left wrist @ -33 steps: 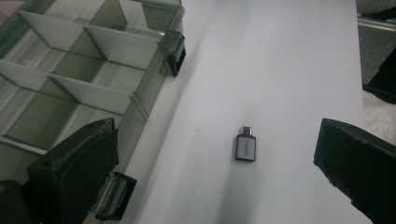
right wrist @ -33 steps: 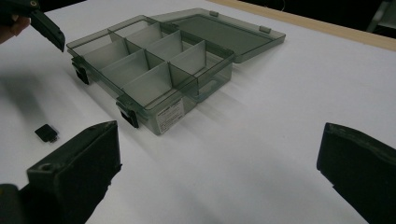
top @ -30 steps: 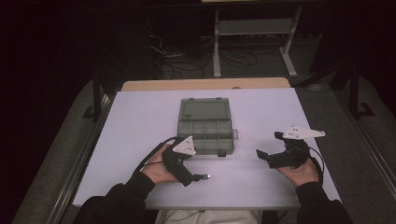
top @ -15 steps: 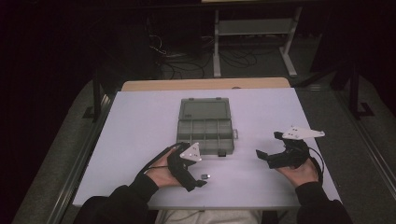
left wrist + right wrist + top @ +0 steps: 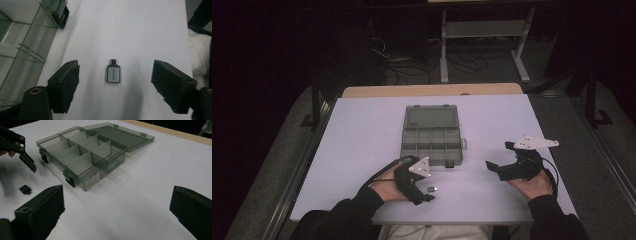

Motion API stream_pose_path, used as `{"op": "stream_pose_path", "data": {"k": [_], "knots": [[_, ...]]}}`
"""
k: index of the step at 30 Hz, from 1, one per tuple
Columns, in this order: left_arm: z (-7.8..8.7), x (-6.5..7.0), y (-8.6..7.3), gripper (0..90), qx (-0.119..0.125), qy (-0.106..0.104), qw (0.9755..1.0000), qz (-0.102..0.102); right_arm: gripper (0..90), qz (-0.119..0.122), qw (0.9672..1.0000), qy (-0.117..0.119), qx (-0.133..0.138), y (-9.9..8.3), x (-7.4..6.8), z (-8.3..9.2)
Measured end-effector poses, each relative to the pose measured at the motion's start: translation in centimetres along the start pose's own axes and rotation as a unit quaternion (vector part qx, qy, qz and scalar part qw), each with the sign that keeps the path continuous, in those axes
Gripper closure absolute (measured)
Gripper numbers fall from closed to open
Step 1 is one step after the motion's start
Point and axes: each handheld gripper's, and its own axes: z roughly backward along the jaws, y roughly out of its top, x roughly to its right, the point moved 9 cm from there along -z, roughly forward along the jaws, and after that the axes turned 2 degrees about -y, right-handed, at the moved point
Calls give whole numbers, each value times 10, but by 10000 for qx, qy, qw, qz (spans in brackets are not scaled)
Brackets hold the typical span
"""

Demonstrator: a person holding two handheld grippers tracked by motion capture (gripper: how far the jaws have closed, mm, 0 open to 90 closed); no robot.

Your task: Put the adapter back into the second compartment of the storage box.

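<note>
A small grey USB adapter [image 5: 113, 73] lies flat on the white table [image 5: 362, 130], near its front edge [image 5: 432, 189]. My left gripper [image 5: 116, 68] hangs over it with one jaw on each side. The jaws have just been closing, and the pads stand clear of the adapter with a wide gap on both sides. In the high view the left gripper [image 5: 428, 187] sits just below the open grey compartment box [image 5: 432, 148]. My right gripper [image 5: 499, 156] rests open at the right, nothing between its jaws [image 5: 117, 195].
The box [image 5: 92, 178] has its lid folded back and several bare compartments. Its corner and latch show at the left of the left gripper view [image 5: 20, 37]. A wooden strip [image 5: 427, 90] edges the table's far side; a dark floor with cables lies beyond.
My left gripper has shifted right and toward the table's front edge, ending over the adapter. The right gripper has stayed where it was.
</note>
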Motion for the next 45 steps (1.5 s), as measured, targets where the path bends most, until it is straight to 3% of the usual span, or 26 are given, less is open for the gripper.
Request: {"op": "stream_pose_path", "data": {"k": [8,31,36,45], "knots": [[0,0,0,400,18,-61,10000,-24,0,-10,10000,14,-20,0,0,0],[-10,-2,-3,681,-130,-80,9998,-156,0,27,10000,61,-71,-1,-3,-2],[-11,-1,-1,758,-110,-168,9997,-129,0,30,9999,63,-80,-2,-3,-2],[-10,0,3,759,-139,-228,9995,-165,0,38,9999,80,-83,-2,-4,-2]]}}
